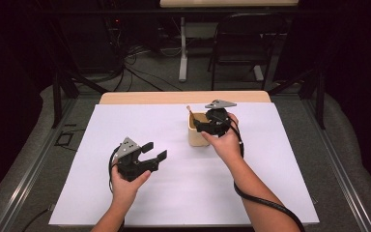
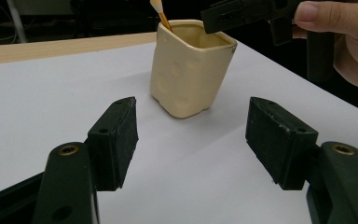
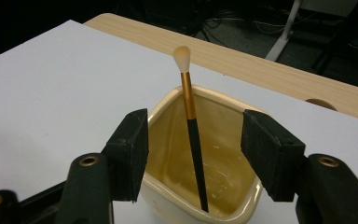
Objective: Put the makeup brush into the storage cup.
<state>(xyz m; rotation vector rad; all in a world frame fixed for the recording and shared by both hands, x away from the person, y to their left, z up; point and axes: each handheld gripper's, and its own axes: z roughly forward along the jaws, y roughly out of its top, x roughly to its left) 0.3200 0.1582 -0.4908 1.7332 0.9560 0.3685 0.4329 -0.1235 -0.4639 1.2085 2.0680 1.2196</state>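
**Cream cup with brush, two hand-held tools on a white-covered counter**

Item 1, left tool (image 1: pixel 155 151): black, two-jawed, grey three-cornered plate on top, held in the person's left hand (image 1: pixel 125 181) at the left of the high view, low over the white sheet (image 1: pixel 140 121). Jaws stand wide apart with nothing between them. Its own view looks along the jaws toward the cup, which sits well apart from the pads (image 2: pixel 116 140). No readable marking on the body.

Item 2, white sheet: covers most of the counter (image 1: pixel 140 98), whose pale wood edge shows as a strip along the far side. Plain, no print or writing visible.

Item 3, cup (image 1: pixel 196 135): cream, glossy, squarish with rounded corners and shallow dimples on its walls, standing upright on the sheet right of centre. No brand, label or lettering can be read on it.

Item 4, brush (image 3: pixel 192 135): black handle, gold ferrule, pale tuft uppermost. It stands inside the cup, handle end on the bottom, leaning against the far rim, tuft clear above the rim.

Item 5, right tool (image 3: pixel 193 154): held in the right hand (image 1: pixel 224 140) just above the cup's mouth. Jaws spread wide, one to each side of the brush handle, pads not touching it. Cable trails back along the forearm
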